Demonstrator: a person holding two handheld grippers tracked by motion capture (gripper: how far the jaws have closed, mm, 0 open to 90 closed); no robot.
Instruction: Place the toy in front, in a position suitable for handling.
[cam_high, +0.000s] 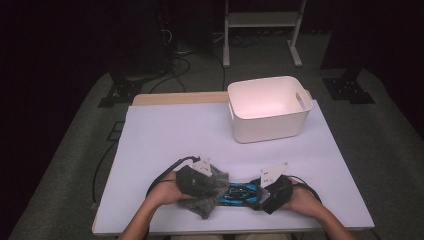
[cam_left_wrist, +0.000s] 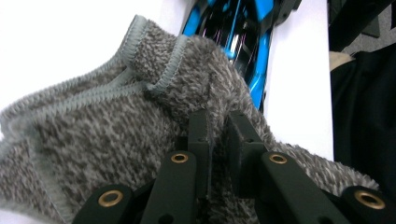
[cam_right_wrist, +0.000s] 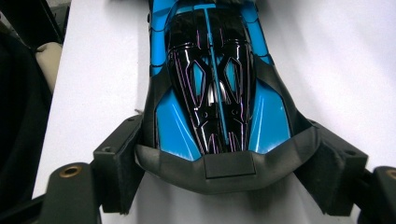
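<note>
**Wiping a toy car held near the table's edge**

Pinching a fold of the grey cloth (cam_left_wrist: 140, 121), the left gripper (cam_left_wrist: 218, 135) has its jaws nearly closed, with pile squeezed between the pads. The right gripper (cam_right_wrist: 229, 163) is clamped across one end of the blue-and-black car (cam_right_wrist: 217, 88), one jaw against each flank of the dark bumper. In the high view the car (cam_high: 241, 192) lies on the table (cam_high: 165, 130) between the left gripper (cam_high: 197, 177) and the right gripper (cam_high: 272, 187), close to the near edge, with the cloth (cam_high: 212, 192) draped over its left end.

Likely faults: the glossy shell may slip or twist out of the right jaws if the cloth drags hard along it, since the grip bears on the bumper alone; the thin pinch of cloth may pull free; loose pile could snag on the car's raised fins.

Room: the near edge lies just beside both hands, so a slipped car could roll off toward the person. Open surface extends to the left, right and far side; the white bin (cam_high: 269, 107) stands well apart at the far right.
</note>
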